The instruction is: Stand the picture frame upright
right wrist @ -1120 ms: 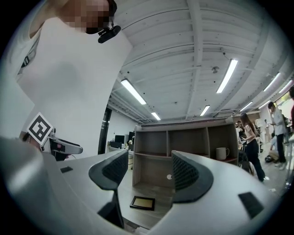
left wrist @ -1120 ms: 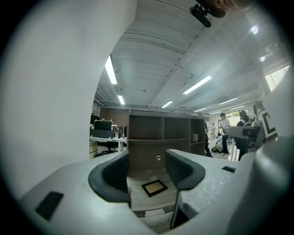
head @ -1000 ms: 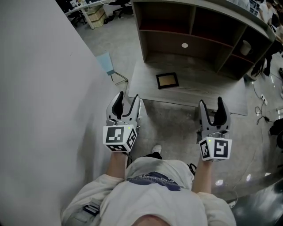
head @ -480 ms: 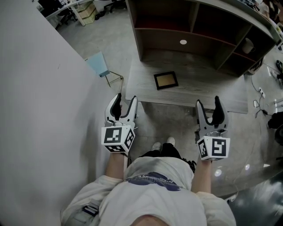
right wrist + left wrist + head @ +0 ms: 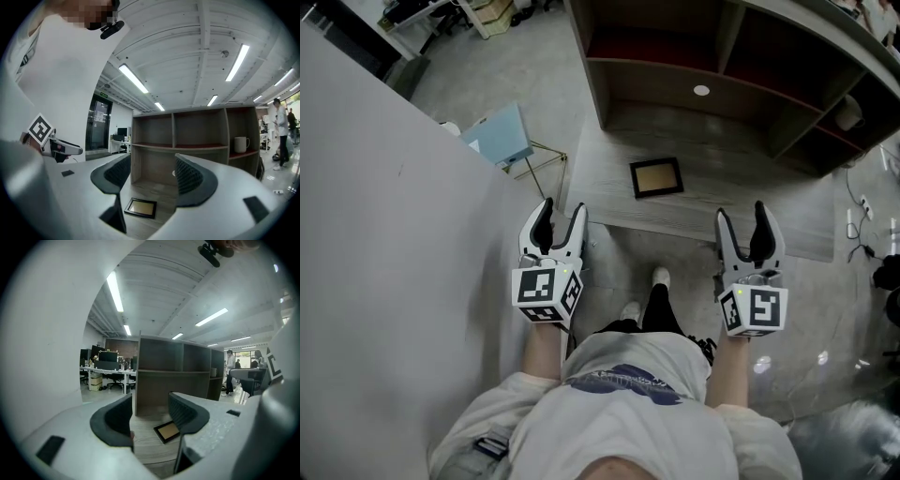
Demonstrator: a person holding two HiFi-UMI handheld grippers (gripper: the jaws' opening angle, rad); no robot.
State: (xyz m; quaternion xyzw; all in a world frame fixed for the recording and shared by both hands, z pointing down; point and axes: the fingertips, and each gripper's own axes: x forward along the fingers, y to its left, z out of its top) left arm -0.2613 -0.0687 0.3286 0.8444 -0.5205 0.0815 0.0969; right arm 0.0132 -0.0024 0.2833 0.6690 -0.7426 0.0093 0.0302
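Observation:
A small black-edged picture frame with a tan panel lies flat on the grey wooden desk, near its front left. It shows too in the left gripper view as the frame and in the right gripper view as the frame. My left gripper hangs in the air short of the desk's left front corner, open and empty. My right gripper hovers by the desk's front edge further right, also open with nothing between its jaws. Both are well short of the frame.
A dark wooden shelf unit stands on the back of the desk, with a white mug in a right compartment. A white wall runs along my left. A light blue chair stands left of the desk.
The view has shifted a little closer to the desk and the person's feet have stepped forward. Both grippers stay open at much the same height.

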